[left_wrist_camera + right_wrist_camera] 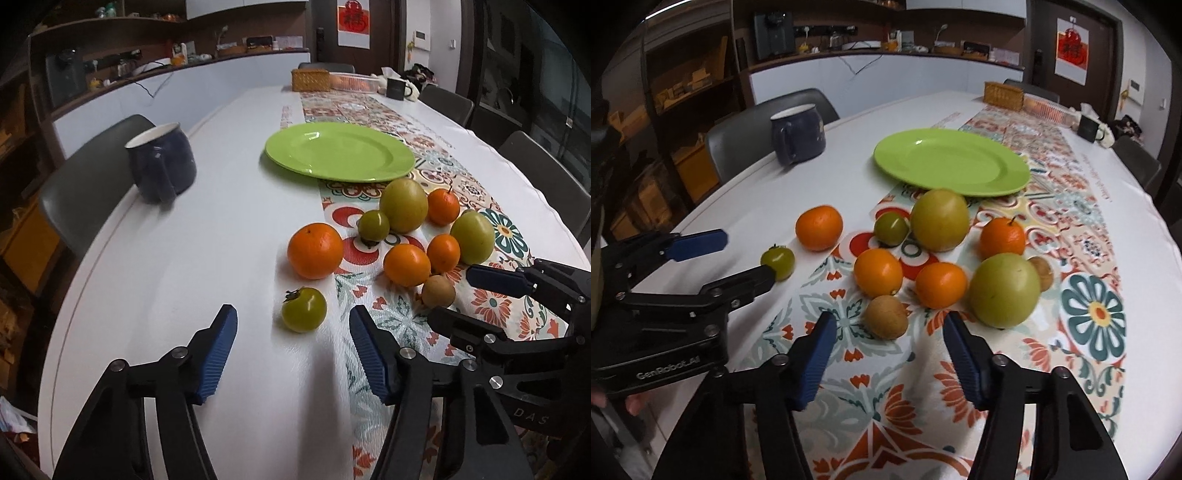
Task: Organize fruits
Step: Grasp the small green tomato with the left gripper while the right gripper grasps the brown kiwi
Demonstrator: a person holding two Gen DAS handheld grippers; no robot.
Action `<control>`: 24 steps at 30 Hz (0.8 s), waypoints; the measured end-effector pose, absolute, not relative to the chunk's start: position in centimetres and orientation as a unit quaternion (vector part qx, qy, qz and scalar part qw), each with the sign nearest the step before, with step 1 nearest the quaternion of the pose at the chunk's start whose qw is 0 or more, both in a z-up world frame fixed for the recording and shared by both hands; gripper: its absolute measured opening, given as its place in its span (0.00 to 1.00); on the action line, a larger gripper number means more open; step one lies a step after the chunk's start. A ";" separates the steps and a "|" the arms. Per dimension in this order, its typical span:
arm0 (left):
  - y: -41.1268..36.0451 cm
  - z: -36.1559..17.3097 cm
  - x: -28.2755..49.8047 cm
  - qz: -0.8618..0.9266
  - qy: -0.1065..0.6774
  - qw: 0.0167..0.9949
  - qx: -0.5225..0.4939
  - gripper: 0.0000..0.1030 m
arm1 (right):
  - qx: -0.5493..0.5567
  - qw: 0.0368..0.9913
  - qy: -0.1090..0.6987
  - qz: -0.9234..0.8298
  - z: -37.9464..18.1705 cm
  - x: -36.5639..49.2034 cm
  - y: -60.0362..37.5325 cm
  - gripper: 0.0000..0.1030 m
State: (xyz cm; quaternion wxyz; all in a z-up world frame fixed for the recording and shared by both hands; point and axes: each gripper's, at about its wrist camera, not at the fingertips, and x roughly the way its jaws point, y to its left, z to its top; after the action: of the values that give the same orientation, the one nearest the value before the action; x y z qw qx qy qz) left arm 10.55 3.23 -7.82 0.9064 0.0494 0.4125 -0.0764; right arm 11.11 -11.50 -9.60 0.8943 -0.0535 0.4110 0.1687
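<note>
Left gripper point(293, 334) hovers part-open and empty above the bench point(184, 277), a small green persimmon point(304, 309) at its twelve o'clock. Right gripper point(890, 338), also part-open and empty, has the kiwi point(886, 316) at twelve, the green plate point(951, 161) beyond.

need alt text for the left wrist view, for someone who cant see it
The left gripper, open and empty, points at a small green persimmon on a white table. Beyond it, oranges and green fruits cluster on a patterned runner before an empty green plate; a dark blue mug stands left, the right gripper at right.
</note>
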 end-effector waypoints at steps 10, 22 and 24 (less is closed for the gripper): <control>2.2 -9.1 12.7 -0.086 0.437 0.894 0.050 0.44 | -0.046 0.882 0.432 0.182 -10.4 12.6 -11.3 0.38; 2.2 -9.4 12.9 -0.091 0.449 0.888 0.036 0.29 | -0.038 0.876 0.439 0.195 -10.7 13.1 -11.4 0.27; 2.1 -9.0 12.7 -0.090 0.446 0.890 0.037 0.29 | -0.037 0.878 0.434 0.197 -10.4 12.9 -11.4 0.27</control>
State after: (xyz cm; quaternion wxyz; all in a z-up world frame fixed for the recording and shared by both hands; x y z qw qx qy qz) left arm 12.71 2.09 -9.05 0.8898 0.0371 0.4458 -0.0904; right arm 12.90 -11.41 -10.41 0.8781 -0.0372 0.4343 0.1971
